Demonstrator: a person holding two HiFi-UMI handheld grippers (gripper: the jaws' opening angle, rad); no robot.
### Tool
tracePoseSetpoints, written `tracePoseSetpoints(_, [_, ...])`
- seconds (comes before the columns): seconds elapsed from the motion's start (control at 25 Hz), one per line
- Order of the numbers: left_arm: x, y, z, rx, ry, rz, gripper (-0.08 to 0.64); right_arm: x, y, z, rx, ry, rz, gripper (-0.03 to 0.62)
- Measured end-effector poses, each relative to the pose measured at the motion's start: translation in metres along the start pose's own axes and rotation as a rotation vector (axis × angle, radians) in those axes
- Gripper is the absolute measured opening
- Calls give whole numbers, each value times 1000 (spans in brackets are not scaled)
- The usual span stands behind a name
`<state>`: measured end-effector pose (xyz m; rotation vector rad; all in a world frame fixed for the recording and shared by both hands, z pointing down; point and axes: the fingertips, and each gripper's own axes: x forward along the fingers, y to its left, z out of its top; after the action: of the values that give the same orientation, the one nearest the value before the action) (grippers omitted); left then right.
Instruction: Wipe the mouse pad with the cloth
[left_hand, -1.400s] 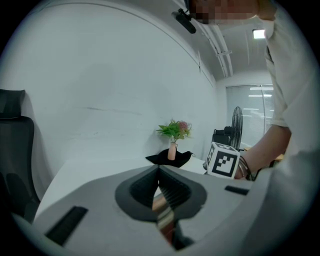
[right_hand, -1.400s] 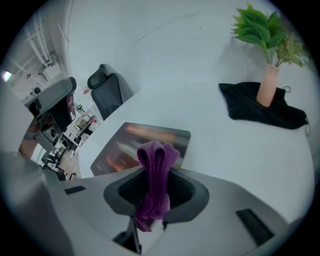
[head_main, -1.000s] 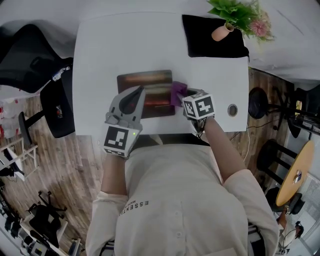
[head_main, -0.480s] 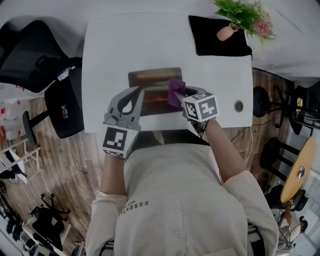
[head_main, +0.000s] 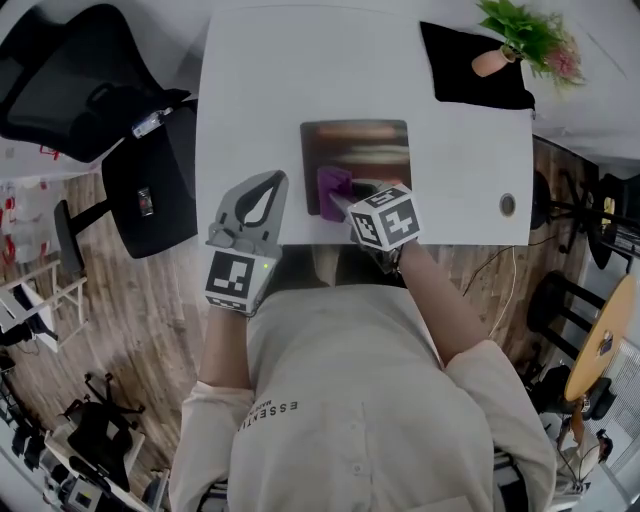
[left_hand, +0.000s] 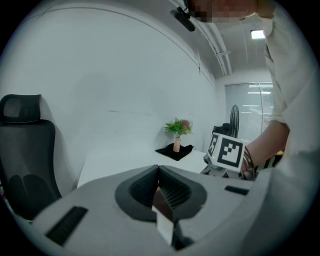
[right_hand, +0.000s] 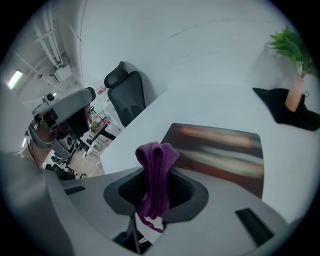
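The mouse pad (head_main: 362, 150), dark with brownish streaks, lies on the white table (head_main: 250, 90). A purple cloth (head_main: 331, 187) rests on the pad's near left part, and my right gripper (head_main: 340, 203) is shut on it. In the right gripper view the cloth (right_hand: 156, 172) stands bunched between the jaws of the right gripper (right_hand: 152, 197), with the pad (right_hand: 220, 150) just beyond. My left gripper (head_main: 271, 182) is shut and empty, hovering over the table just left of the pad. Its closed jaws fill the left gripper view (left_hand: 159, 189).
A potted plant (head_main: 525, 40) stands on a black mat (head_main: 470, 75) at the table's far right corner. A cable hole (head_main: 507, 205) sits near the right front edge. Black office chairs (head_main: 70, 90) stand left of the table. The person's body is against the front edge.
The right gripper has carried the cloth from the pad's right edge to its near left part. The left gripper, earlier over the pad's left front, is now beside it. The head view shifted.
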<state>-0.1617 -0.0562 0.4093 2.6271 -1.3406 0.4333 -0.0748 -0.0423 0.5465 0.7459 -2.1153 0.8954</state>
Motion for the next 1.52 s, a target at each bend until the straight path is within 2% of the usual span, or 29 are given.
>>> tracePoseSetpoints(0.24, [-16,17,-14,15,16,-21,2,27,22,-5,10,17,-5,103])
tracePoseSetpoints(0.64, [-10,19,-6,13,9,-9,2,31,9,-11,-3,36,-33,103])
tracePoseSetpoints(1.12, [25,-14,6,11,20,-9,2,1,-34,-27,10,55,-29,103])
tracePoseSetpoints(1.24, [40,-25,8,39,13,-22,2,-6,-49,-31,9,58,-30,103])
tracePoseSetpoints(1.52, [63,-52,17,53,13,-34,2,-27,-78,-43,21,56,-32,103])
